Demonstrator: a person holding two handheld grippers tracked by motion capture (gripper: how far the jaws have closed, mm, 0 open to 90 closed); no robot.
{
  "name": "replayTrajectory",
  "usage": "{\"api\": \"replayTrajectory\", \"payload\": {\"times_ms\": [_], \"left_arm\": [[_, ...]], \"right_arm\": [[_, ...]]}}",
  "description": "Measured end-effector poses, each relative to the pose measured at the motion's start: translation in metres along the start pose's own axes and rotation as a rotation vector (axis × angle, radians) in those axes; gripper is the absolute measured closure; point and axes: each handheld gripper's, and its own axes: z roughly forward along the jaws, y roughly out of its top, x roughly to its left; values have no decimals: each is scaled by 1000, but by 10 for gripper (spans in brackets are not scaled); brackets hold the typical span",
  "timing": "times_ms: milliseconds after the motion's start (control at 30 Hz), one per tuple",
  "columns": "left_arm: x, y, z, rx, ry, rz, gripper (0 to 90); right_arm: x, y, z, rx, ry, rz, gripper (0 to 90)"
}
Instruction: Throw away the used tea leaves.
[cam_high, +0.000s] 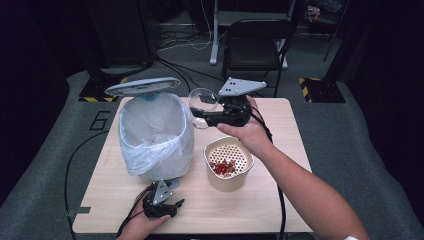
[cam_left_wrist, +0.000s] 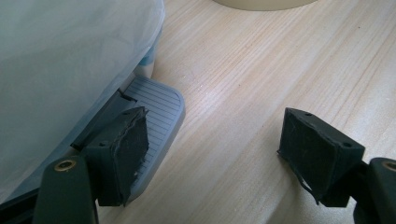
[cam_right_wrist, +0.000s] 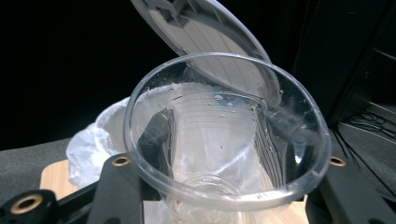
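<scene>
A pedal bin (cam_high: 156, 135) lined with a white bag stands at the table's left, its grey lid (cam_high: 142, 86) raised. My right gripper (cam_high: 200, 117) is shut on a clear, wet plastic cup (cam_high: 204, 100) and holds it in the air just right of the bin's rim. In the right gripper view the cup (cam_right_wrist: 224, 140) sits between the jaws, tilted toward the bag (cam_right_wrist: 93, 140) under the lid (cam_right_wrist: 210, 37). My left gripper (cam_high: 172, 205) is low at the bin's foot and open. One of its pads (cam_left_wrist: 130, 144) rests on the grey ribbed pedal (cam_left_wrist: 161, 107).
A beige tub (cam_high: 227, 177) with a perforated insert holding red scraps stands right of the bin, under my right forearm. The wooden table (cam_high: 280, 200) has bare surface at its front and right. A black chair (cam_high: 255, 45) stands beyond the far edge.
</scene>
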Motion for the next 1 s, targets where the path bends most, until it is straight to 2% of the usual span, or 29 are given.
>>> {"api": "replayTrajectory", "payload": {"times_ms": [433,467,500,533,567,733,800,833,967,1000], "left_arm": [[0,0,0,3,-1,1,236],[1,1,-2,24,-22,7,235],[0,0,0,2,0,1,235],[0,0,-1,13,-6,-6,235],[0,0,0,-1,0,0,235],[0,0,0,0,0,0,235],[1,1,-1,18,-12,4,235],[0,0,0,0,0,0,235],[0,0,0,0,-1,0,235],[1,1,-2,24,-23,6,235]], "right_arm": [[19,6,26,20,73,-9,476],[19,6,28,22,74,-8,476],[21,6,32,26,77,1,476],[21,6,34,28,78,-2,476],[21,6,37,31,81,0,476],[25,6,49,37,83,-7,474],[26,5,55,43,82,-15,473],[27,5,58,46,81,-13,473],[29,3,71,57,81,-12,472],[30,3,74,59,82,-9,471]]}}
